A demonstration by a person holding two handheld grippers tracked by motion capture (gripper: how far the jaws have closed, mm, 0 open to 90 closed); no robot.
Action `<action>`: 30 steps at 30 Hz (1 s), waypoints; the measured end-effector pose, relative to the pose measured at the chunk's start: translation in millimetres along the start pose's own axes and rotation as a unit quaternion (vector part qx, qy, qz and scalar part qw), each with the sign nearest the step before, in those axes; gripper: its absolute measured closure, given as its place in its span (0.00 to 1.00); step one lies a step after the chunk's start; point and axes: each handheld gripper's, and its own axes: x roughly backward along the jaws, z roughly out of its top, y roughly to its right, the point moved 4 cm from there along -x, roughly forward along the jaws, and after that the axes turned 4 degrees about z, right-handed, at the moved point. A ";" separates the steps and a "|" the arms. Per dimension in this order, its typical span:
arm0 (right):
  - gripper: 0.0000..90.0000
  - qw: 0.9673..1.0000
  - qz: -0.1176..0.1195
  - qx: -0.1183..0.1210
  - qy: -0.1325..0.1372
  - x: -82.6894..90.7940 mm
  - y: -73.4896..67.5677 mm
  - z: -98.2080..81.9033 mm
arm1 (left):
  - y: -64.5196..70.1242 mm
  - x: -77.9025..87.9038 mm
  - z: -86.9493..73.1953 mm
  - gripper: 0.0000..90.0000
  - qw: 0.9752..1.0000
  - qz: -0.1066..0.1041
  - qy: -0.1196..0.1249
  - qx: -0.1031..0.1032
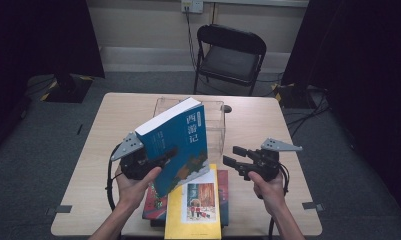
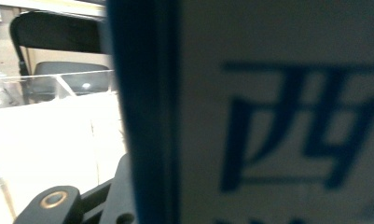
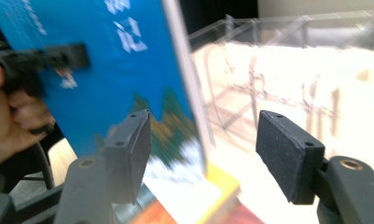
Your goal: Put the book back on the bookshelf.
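Observation:
A thick blue book (image 1: 180, 142) with white Chinese characters on its cover hangs tilted above the table, its white page edge turned up and left. My left gripper (image 1: 158, 157) is shut on its lower left part, with one black jaw lying across the cover. In the left gripper view the book's spine (image 2: 147, 116) and cover stand right in front of the camera. My right gripper (image 1: 232, 155) is open to the right of the book, apart from it. In the right gripper view its pads (image 3: 287, 154) touch nothing, and the blue book (image 3: 105, 70) stands beyond them at the left.
A yellow book (image 1: 195, 205) tops a small stack at the table's near edge, over a red one (image 1: 155, 205). Behind the blue book is a clear acrylic rack (image 1: 215, 125). A black folding chair (image 1: 230, 55) stands beyond the wooden table (image 1: 113, 120).

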 end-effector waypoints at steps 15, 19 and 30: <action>0.34 0.992 -0.081 -0.032 -0.090 17.8 37.8 -67.1 | -37.7 33.4 12.7 0.69 0.997 0.061 0.017 0.035; 0.33 0.988 -0.100 -0.032 -0.113 19.5 45.3 -77.7 | -45.0 37.2 17.7 0.69 0.996 0.085 0.016 0.027; 0.30 0.974 -0.135 -0.029 -0.177 14.0 63.8 -105.1 | -62.3 30.7 30.1 0.69 0.991 0.132 0.024 0.026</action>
